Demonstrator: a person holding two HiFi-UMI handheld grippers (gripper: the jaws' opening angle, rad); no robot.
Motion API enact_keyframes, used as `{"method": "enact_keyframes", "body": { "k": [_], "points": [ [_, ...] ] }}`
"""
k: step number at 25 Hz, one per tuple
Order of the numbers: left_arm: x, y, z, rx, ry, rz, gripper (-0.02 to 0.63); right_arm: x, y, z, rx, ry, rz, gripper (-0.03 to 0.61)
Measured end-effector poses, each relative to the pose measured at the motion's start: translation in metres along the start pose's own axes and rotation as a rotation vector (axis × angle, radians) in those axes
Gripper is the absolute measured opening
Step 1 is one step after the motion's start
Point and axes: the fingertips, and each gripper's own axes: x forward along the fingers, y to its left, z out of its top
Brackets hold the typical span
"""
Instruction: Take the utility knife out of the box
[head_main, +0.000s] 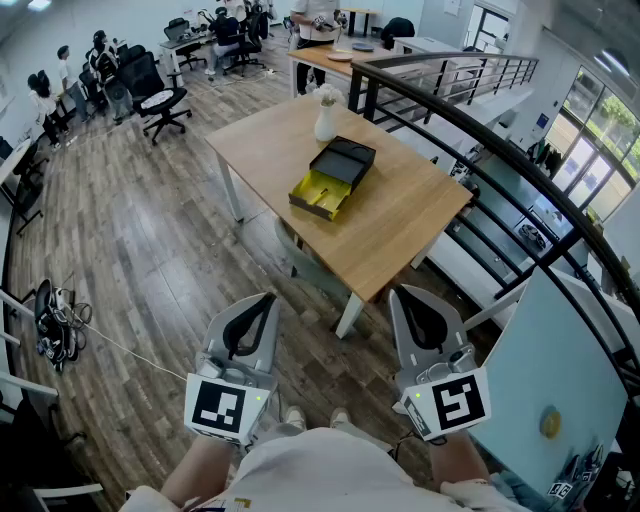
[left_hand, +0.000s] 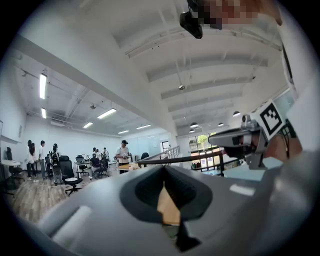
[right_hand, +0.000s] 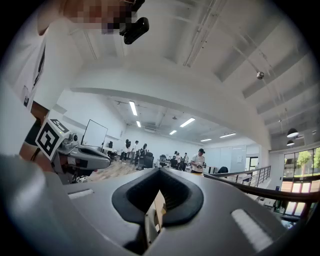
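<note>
A black box (head_main: 343, 160) lies on the wooden table (head_main: 400, 215), with a yellow inner tray (head_main: 320, 193) slid out toward me. From this distance I cannot make out the utility knife. My left gripper (head_main: 266, 298) and right gripper (head_main: 399, 293) are held level close to my body, well short of the table, both shut and empty. In the left gripper view the left gripper (left_hand: 165, 169) has its jaws pressed together. The right gripper (right_hand: 160, 171) in its own view looks the same. Each shows only a sliver of the table through the gap.
A white vase (head_main: 326, 120) with flowers stands just behind the box. A black railing (head_main: 480, 170) runs along the table's right side, with a pale blue board (head_main: 560, 370) near my right arm. Office chairs (head_main: 165, 105), people and desks fill the back; cables (head_main: 55, 320) lie on the floor at left.
</note>
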Motion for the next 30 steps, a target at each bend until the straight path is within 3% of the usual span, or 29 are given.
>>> {"method": "enact_keyframes", "body": {
  "k": [10, 30],
  "points": [
    [0.015, -0.009, 0.002, -0.002, 0.013, -0.009, 0.002, 0.0, -0.017, -0.001, 0.082, -0.023, 0.02, 0.0],
    [0.052, -0.079, 0.003, 0.029, 0.038, 0.028, 0.002, -0.031, -0.079, -0.025, 0.105, -0.04, 0.079, 0.0]
  ]
}}
